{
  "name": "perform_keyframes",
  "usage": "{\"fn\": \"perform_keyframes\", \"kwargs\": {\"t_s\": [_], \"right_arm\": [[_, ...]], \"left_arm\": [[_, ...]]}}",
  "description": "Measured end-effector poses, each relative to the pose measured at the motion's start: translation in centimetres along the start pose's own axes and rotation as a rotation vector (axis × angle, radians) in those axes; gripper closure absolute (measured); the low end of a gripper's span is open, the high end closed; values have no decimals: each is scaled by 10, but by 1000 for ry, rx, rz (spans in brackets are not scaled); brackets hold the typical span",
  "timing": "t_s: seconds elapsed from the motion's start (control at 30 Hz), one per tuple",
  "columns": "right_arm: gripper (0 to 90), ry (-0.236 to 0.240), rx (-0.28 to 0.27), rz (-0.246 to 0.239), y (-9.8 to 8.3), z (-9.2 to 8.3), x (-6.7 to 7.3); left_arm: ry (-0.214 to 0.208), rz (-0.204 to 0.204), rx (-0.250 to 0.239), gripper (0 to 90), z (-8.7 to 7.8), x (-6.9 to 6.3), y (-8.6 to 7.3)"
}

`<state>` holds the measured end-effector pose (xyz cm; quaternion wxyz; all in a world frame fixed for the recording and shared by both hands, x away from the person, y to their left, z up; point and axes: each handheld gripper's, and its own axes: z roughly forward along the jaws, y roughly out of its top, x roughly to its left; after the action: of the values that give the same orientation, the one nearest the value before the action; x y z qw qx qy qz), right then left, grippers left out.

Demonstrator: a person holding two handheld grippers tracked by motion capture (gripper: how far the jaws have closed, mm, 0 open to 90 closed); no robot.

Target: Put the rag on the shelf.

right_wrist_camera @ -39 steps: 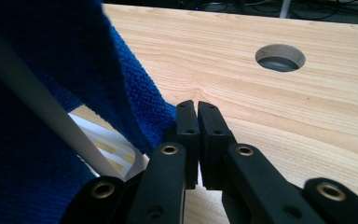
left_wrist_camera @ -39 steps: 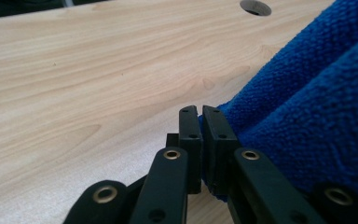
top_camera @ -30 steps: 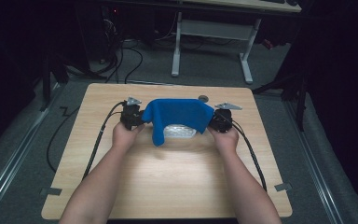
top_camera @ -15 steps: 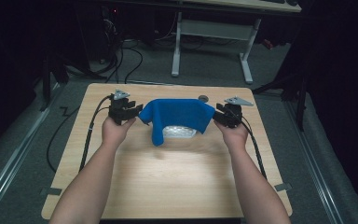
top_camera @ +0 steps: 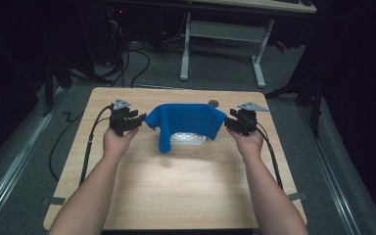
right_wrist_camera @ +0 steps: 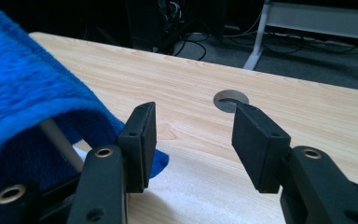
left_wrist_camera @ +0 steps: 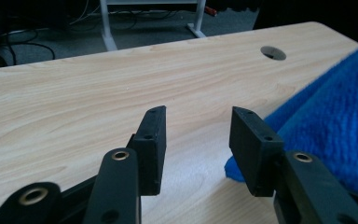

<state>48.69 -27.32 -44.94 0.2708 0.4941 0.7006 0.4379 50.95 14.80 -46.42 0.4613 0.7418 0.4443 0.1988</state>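
Both grippers gape empty, left gripper (top_camera: 138,119) and right gripper (top_camera: 230,122) flanking the blue cloth (top_camera: 185,122) draped over a clear tray (top_camera: 188,139) near the tabletop's (top_camera: 176,196) far edge, long axis running left-right between them, about equally near.

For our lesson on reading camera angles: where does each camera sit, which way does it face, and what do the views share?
High view: above the person's side, looking forward and down on the table; both forearms show, with the left hand-held gripper and the right hand-held gripper.
Left gripper view: along its own open jaws, across the tabletop.
Right gripper view: likewise, along open jaws.
Shared: the blue cloth and the table's hole.
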Motion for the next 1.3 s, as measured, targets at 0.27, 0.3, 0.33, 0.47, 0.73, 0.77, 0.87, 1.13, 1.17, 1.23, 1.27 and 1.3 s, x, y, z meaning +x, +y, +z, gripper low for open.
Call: {"fn": "perform_keyframes", "kwargs": {"t_s": [0.27, 0.3, 0.33, 0.47, 0.73, 0.77, 0.87, 1.13, 1.17, 1.23, 1.27, 1.3], "right_arm": [[475, -1, -24, 9, -4, -15, 0], [470, -3, -14, 2, -5, -16, -1], [467, -9, -9, -2, -6, -18, 0], [455, -7, -30, -22, -8, -28, 1], [430, -10, -52, -37, -13, -49, 5], [429, -13, -62, -33, -15, -52, 6], [414, -7, -36, -41, -17, -59, 9], [394, 14, -43, -97, -24, -82, 28], [395, 14, -45, -112, -26, -86, 31], [397, 17, -67, -120, -32, -92, 37], [396, 24, -66, -120, -35, -95, 40], [398, 26, -60, -118, -39, -98, 42]], "left_arm": [[5, 8, -11, 553, -15, -2, -14], [3, 9, -11, 549, -17, -2, -16], [3, 12, -12, 545, -20, -2, -18], [-1, 4, -8, 534, -29, -4, -25], [-30, -5, -21, 516, -46, -13, -41], [-33, -3, -22, 517, -49, -14, -43], [-42, 6, -31, 515, -57, -20, -48], [-77, 33, -44, 501, -82, -41, -62], [-91, 20, -51, 500, -85, -44, -65], [-112, 12, -52, 498, -92, -51, -69], [-119, 11, -55, 495, -95, -55, -72], [-126, 10, -58, 492, -98, -59, -75]]}}
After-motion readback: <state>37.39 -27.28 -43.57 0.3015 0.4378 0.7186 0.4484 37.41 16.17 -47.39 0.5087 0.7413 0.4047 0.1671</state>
